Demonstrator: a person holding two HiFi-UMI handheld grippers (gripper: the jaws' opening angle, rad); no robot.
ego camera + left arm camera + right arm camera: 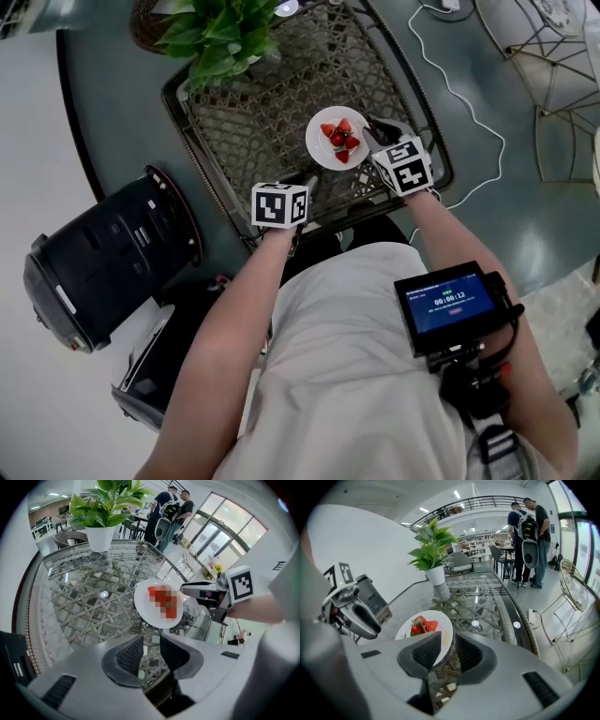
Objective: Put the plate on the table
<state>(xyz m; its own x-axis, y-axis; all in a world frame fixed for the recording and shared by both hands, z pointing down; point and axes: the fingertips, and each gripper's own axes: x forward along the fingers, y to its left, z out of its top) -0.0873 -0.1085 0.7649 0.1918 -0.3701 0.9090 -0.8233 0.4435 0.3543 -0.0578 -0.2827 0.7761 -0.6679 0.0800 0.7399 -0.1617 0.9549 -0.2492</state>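
1. The right gripper (447, 644) had its jaws pinched on the near rim of the plate (439, 620). The edge ran right up into the gap between them, so that was the hand doing the work.
2. The left gripper (151, 646) was idle. Its jaws were a little apart with only the woven table (79, 606) showing through, and it sat just short of the plate.
3. The plate, with strawberries (339, 139) on it, was over the table's near edge, well apart from the potted plant (220, 37). I honestly couldn't tell whether its base was already touching the glass or a hair above it.
4. So I'd call this the set-down step, nearly done.
5. My guess for the next move: keep the plate level so the berries don't roll, settle it flat, then release and back straight off the rim.
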